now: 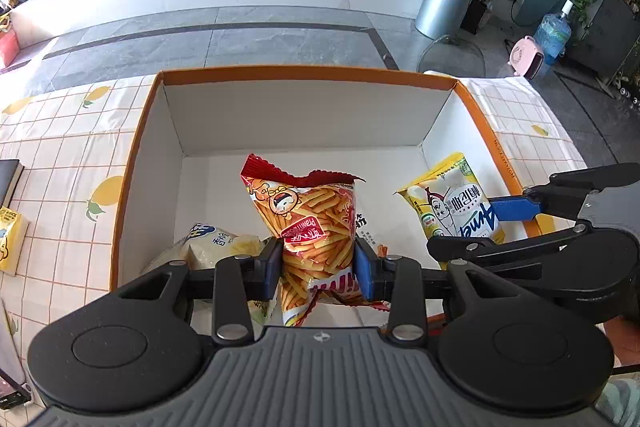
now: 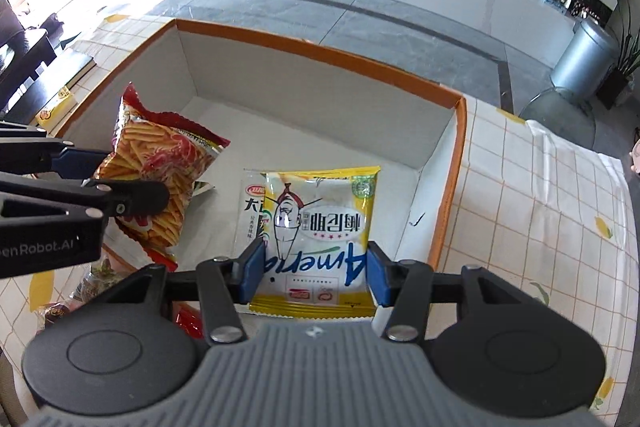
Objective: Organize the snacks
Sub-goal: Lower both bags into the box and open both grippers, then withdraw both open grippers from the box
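**Both your grippers hold snack packets over the open box**

Your left gripper (image 1: 318,267) has its blue pads pressed on a red-and-orange packet of stick snacks (image 1: 310,223), held upright above the white floor of the orange-rimmed box (image 1: 304,74). Your right gripper (image 2: 316,275) clamps a yellow-and-white packet (image 2: 320,227) by its lower edge, also over the box. A pale yellow packet (image 1: 216,247) lies in the box's near left corner, on a lemon-print tablecloth (image 1: 60,163)

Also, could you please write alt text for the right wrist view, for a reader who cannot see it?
The right gripper holds a yellow snack packet over an open white box with an orange rim. At left, the left gripper holds a red bag of fries-style snacks over the same box.
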{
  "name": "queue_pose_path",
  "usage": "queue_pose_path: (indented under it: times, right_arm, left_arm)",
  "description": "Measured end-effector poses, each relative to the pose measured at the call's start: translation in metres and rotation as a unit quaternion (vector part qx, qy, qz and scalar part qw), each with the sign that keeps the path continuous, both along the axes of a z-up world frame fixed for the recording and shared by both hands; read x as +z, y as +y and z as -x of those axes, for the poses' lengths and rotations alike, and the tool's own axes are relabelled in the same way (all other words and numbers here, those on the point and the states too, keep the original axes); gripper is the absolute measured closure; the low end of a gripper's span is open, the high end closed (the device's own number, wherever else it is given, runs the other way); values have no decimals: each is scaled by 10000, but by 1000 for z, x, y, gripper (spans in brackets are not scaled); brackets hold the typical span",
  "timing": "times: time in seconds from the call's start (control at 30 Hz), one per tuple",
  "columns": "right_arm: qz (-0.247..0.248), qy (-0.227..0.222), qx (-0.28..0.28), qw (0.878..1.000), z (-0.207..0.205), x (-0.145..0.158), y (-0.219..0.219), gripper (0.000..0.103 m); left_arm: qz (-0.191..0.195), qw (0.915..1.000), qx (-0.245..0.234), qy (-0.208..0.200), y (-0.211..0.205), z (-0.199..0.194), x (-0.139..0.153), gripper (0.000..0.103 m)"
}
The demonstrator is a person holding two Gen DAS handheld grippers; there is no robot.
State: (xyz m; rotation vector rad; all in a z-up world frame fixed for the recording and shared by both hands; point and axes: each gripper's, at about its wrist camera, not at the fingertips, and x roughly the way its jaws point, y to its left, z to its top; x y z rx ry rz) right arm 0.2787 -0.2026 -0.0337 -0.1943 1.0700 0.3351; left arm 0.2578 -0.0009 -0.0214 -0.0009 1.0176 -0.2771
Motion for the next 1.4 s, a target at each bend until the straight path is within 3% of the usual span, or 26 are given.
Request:
queue_pose_path:
  times: [0.23,0.6,0.87,1.2,1.4]
  right_arm:
    - [197,600,180,9978,-25,-21,11,52]
    - [803,931,449,9914,-40,-39,36,52]
    - [890,980,433,9903,-42,-40,33,52]
    - [1002,851,346,9907,-38,-39,38,48]
    - [1032,704,271,9918,-31,-24,36,44]
  left_arm:
    - [-219,9986,-81,474,-7,-18,-15,61]
    - [-284,9961,-80,831,-5,-30,-33,60]
    - [-313,9958,-87,858,-8,-31,-33,60]
    - [-304,9977,87,603,-1,-25,-16,36]
    - [-216,9988,168,417,0,-16,-2,34]
